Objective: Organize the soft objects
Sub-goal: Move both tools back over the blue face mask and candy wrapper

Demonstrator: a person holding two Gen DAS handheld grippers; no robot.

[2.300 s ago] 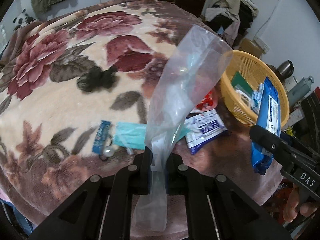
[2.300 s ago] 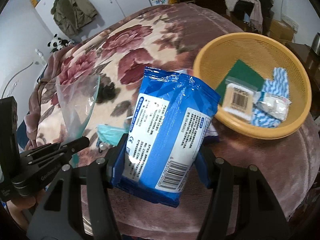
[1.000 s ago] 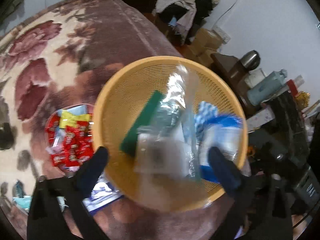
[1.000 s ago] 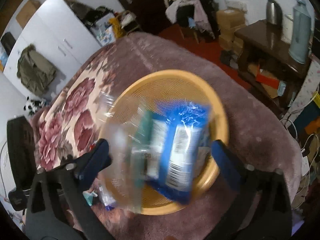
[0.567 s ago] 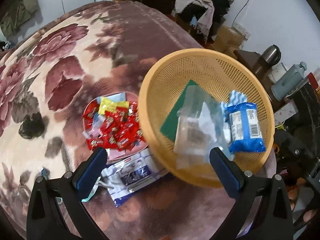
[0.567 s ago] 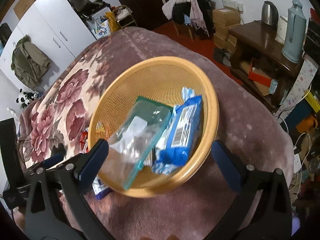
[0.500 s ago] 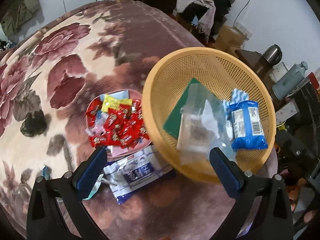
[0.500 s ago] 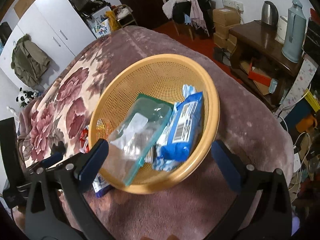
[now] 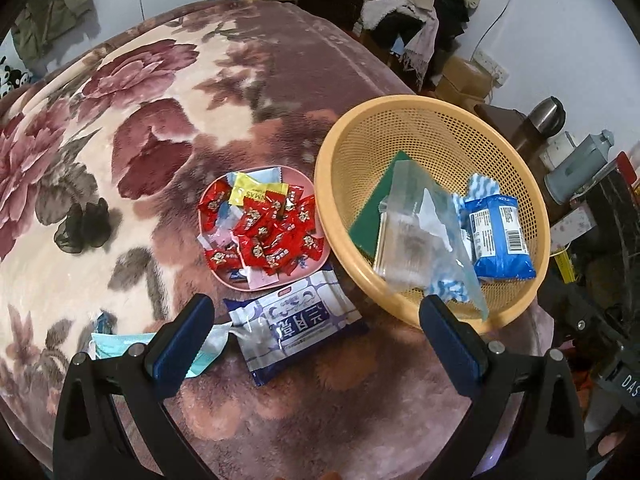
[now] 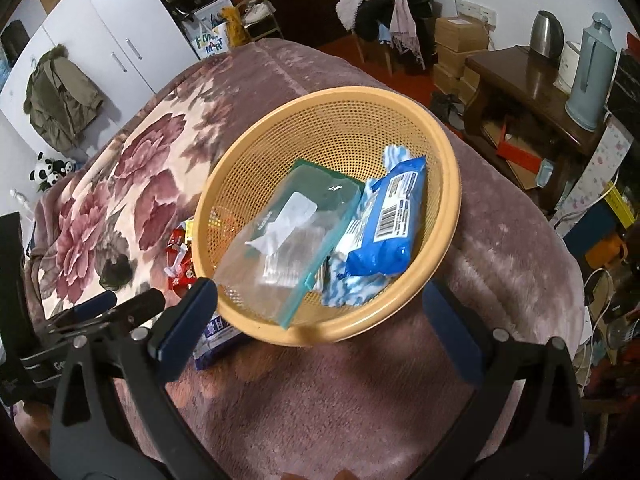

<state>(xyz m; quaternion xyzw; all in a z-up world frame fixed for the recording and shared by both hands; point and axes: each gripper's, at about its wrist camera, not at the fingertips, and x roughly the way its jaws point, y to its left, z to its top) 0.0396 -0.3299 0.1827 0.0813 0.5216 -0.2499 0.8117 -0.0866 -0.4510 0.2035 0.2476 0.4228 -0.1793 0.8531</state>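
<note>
A yellow mesh basket (image 9: 332, 152) (image 10: 448, 160) sits on the floral blanket. In it lie a clear zip bag (image 9: 424, 236) (image 10: 288, 236), a blue wipes pack (image 9: 500, 236) (image 10: 384, 228), a green pad (image 9: 376, 208) and a blue-white cloth (image 10: 344, 292). A white-blue wipes pack (image 9: 296, 328) and a teal mask pack (image 9: 200, 352) lie on the blanket near my left gripper (image 9: 316, 340), which is open and empty. My right gripper (image 10: 320, 320) is open and empty at the basket's near rim.
A pink dish (image 9: 308, 276) of red candies sits left of the basket. A dark sock (image 9: 84, 228) lies further left on the blanket. A wooden side table (image 10: 532, 84) with a kettle and flask stands beyond the bed's right edge.
Both grippers opened and dropped the clear bag and the blue wipes pack into the basket. Since then both have drawn back slightly toward the near side.
</note>
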